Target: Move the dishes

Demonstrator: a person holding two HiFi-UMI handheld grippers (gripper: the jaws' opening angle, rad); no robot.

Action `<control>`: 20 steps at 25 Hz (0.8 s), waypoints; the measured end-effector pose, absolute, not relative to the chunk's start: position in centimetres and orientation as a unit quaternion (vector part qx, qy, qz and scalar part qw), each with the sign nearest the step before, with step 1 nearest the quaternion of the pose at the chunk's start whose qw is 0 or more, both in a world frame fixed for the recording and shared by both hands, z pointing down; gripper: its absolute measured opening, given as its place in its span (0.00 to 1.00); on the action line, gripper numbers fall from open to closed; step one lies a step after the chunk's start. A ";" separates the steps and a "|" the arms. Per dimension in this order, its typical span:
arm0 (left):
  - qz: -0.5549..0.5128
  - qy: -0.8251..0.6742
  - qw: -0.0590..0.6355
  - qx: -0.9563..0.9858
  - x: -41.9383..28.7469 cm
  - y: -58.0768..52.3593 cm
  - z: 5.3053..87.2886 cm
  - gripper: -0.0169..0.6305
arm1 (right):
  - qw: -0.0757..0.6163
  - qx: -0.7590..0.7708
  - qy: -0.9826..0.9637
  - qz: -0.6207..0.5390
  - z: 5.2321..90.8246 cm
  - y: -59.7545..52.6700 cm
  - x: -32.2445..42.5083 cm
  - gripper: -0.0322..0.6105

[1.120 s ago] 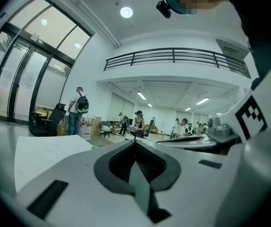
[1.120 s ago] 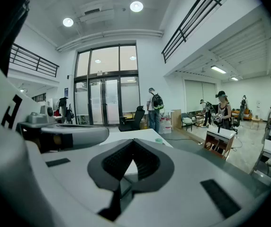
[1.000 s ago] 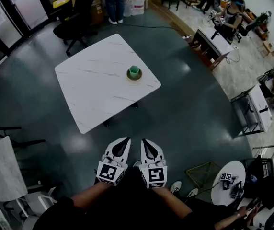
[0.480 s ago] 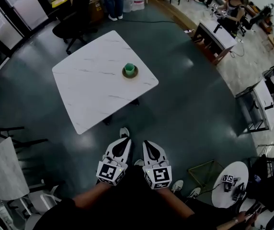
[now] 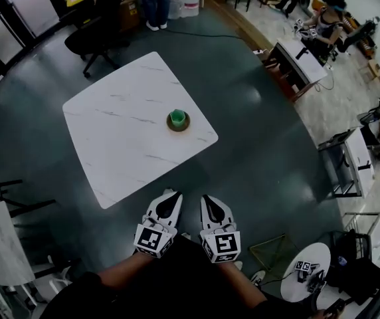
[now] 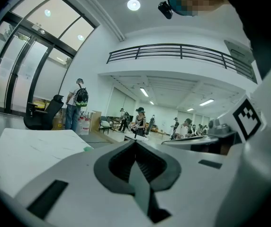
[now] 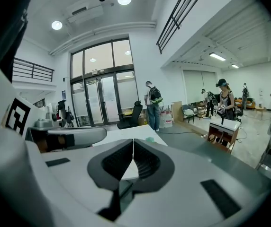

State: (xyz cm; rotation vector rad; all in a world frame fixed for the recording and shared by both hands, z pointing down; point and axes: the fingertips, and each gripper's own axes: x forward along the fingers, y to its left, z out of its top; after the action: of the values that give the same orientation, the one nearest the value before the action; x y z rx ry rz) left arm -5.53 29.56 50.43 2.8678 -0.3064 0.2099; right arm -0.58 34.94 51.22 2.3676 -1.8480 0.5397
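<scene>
**Cup and saucer sit apart from closed grippers**

A green cup (image 5: pixel 177 117) stands on a saucer (image 5: pixel 179 126) near the white table's (image 5: pixel 120 138) right corner. Well apart from it, the left gripper (image 5: pixel 171 194) and right gripper (image 5: pixel 207 197) hover side by side, jaws pressed together, empty.

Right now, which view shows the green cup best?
The head view: the green cup sits in full sight on its brown saucer, on the white table. The left and right gripper views each catch only a tiny green speck on the table, too small to read.
</scene>
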 end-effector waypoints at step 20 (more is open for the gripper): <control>0.073 -0.108 0.188 0.974 -0.8 10.6 52.8 0.05 | 0.073 0.774 -0.578 0.249 54.0 17.6 7.3 0.08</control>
State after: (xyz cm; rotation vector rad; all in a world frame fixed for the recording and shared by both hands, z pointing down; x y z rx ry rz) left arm -0.77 10.63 52.77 2.7398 -0.3034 0.2059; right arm 7.29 17.56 53.98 2.3242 -1.7361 0.7489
